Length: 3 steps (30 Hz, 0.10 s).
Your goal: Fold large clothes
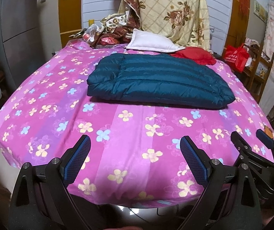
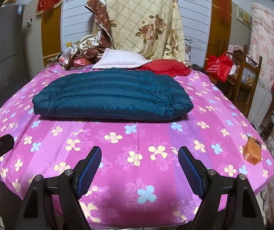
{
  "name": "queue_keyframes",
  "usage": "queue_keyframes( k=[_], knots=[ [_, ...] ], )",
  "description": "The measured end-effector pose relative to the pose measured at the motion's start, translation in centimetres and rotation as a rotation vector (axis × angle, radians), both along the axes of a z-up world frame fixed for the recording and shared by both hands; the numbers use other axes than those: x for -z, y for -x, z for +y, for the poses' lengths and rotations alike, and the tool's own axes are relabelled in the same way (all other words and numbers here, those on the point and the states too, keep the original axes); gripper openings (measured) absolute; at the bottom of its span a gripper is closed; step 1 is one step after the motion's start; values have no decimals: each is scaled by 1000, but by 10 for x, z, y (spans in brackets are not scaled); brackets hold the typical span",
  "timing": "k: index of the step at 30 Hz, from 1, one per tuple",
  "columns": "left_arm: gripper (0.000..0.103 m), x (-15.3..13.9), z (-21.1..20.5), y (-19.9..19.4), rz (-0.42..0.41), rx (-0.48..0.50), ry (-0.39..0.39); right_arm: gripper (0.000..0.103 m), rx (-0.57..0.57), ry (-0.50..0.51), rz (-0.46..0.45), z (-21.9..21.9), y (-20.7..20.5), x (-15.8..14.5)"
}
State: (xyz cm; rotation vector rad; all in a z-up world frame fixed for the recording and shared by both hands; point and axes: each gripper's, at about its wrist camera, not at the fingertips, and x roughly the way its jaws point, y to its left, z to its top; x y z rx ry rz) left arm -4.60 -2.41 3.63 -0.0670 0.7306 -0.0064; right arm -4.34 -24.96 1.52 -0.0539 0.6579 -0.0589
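Note:
A dark teal quilted down jacket (image 1: 156, 80) lies folded into a flat rectangle in the middle of the bed, on the pink flowered sheet (image 1: 129, 134). It also shows in the right wrist view (image 2: 114, 97). My left gripper (image 1: 135, 143) is open and empty, held above the near edge of the bed, well short of the jacket. My right gripper (image 2: 139, 155) is open and empty too, beside the left one; it shows at the right edge of the left wrist view (image 1: 251, 138).
A white pillow (image 2: 119, 60) and a red cushion (image 2: 165, 67) lie behind the jacket, with a floral quilt (image 2: 144, 21) hung at the headboard. An orange packet (image 2: 252, 151) sits near the bed's right edge. A wooden shelf (image 2: 246, 76) with a red bag stands to the right.

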Motion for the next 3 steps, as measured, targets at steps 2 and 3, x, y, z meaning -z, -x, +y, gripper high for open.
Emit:
queue_keyframes(
  k=[2, 3],
  knots=[
    [94, -2, 3, 1, -8, -7, 0, 80, -4, -2, 3, 1, 0, 0],
    [94, -3, 3, 1, -13, -9, -2, 80, -7, -1, 7, 1, 0, 0]
  ],
)
